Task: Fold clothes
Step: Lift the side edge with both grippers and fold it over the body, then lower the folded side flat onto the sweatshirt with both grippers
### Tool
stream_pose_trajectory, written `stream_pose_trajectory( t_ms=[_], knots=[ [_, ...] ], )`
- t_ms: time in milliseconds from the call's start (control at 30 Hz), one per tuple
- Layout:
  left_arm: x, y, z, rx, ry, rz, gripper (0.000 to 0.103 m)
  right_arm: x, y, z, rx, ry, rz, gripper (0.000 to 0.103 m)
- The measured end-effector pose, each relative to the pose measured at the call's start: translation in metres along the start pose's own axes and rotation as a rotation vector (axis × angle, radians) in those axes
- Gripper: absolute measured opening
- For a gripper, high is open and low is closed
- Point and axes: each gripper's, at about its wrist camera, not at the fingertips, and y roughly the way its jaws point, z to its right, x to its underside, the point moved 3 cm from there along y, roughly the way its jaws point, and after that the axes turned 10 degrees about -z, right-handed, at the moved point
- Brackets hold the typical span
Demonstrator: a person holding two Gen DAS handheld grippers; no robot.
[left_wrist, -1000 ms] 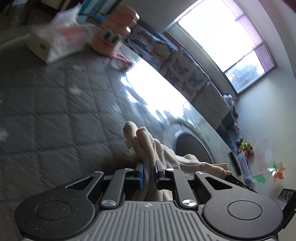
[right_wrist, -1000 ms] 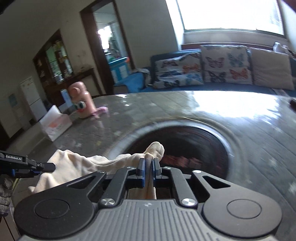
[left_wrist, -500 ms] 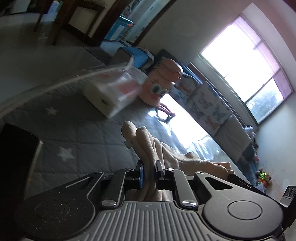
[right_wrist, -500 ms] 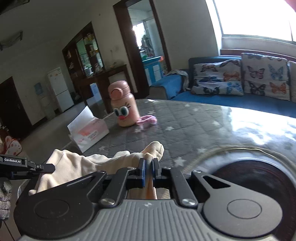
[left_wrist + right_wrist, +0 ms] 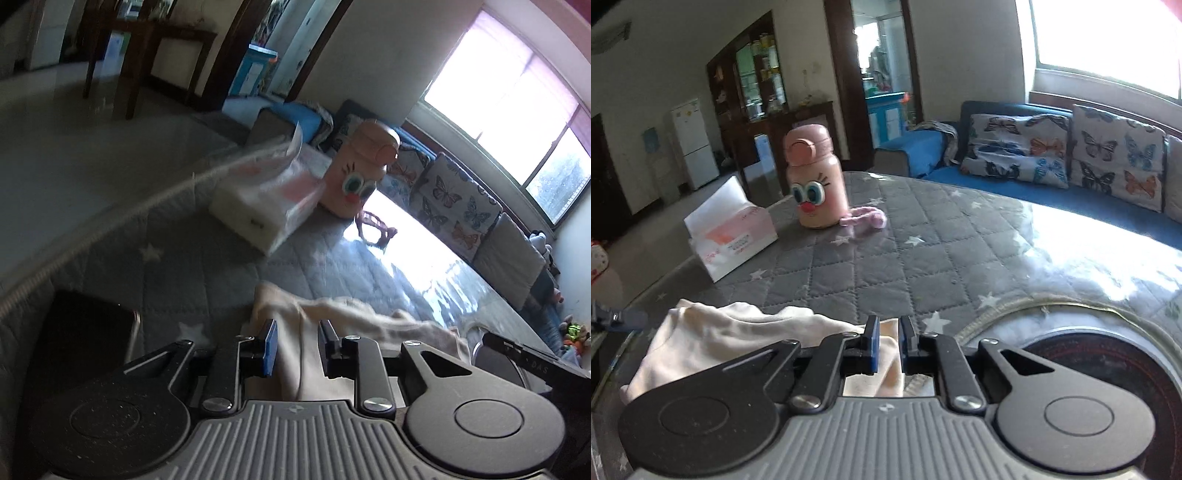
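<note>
A cream garment (image 5: 354, 321) lies bunched on the grey quilted table cover (image 5: 192, 266). My left gripper (image 5: 297, 347) is open, its jaws parted with a fold of the cloth lying loose between them. In the right wrist view the same garment (image 5: 738, 332) lies at the table's near left edge. My right gripper (image 5: 888, 341) is open a little, with the cloth's corner between its blue pads but not pinched. The right gripper's tip shows in the left wrist view (image 5: 532, 358).
A pink cartoon bottle (image 5: 812, 181) with a pink strap (image 5: 864, 218) and a tissue box (image 5: 727, 236) stand at the far left of the table. A dark round inset (image 5: 1089, 354) lies right. A black phone (image 5: 81, 332) lies near the left gripper. A sofa with butterfly cushions (image 5: 1052, 155) is behind.
Both grippers have opened and let go of the garment, which has dropped onto the table. Both have swung further towards the bottle and the tissue box.
</note>
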Motion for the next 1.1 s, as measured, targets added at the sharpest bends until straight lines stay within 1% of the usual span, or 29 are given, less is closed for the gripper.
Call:
stream_pose_trajectory(
  t_ms=[133, 233, 300, 400, 533, 700, 833, 900, 933, 1100],
  knots=[
    [-0.006, 0.007, 0.016, 0.041, 0.041, 0.002, 0.024, -0.002, 0.005, -0.014, -0.066, -0.037, -0.021, 0.012],
    [-0.008, 0.023, 0.030, 0.085, 0.066, -0.034, 0.024, -0.003, 0.015, -0.030, -0.108, -0.085, -0.046, 0.012],
    [-0.009, 0.036, 0.039, 0.097, 0.082, -0.058, 0.023, -0.004, 0.023, -0.040, -0.121, -0.113, -0.061, 0.013],
    [-0.011, 0.054, 0.050, 0.108, 0.105, -0.083, 0.023, -0.005, 0.033, -0.048, -0.135, -0.131, -0.070, 0.017],
    [-0.014, 0.072, 0.058, 0.112, 0.122, -0.096, 0.023, -0.006, 0.045, -0.052, -0.137, -0.142, -0.077, 0.019],
    [-0.013, 0.089, 0.056, 0.083, 0.118, -0.121, 0.023, -0.007, 0.057, -0.053, -0.131, -0.156, -0.086, 0.022],
    [-0.012, 0.092, 0.055, 0.086, 0.126, -0.116, 0.022, -0.007, 0.064, -0.053, -0.126, -0.167, -0.093, 0.023],
    [-0.012, 0.091, 0.055, 0.089, 0.123, -0.114, 0.022, -0.007, 0.060, -0.052, -0.126, -0.167, -0.094, 0.025],
    [-0.011, 0.089, 0.056, 0.091, 0.125, -0.110, 0.023, -0.007, 0.057, -0.051, -0.126, -0.168, -0.094, 0.028],
    [-0.005, 0.074, 0.060, 0.122, 0.142, -0.096, 0.023, 0.000, 0.036, -0.049, -0.130, -0.198, -0.109, 0.029]
  ],
)
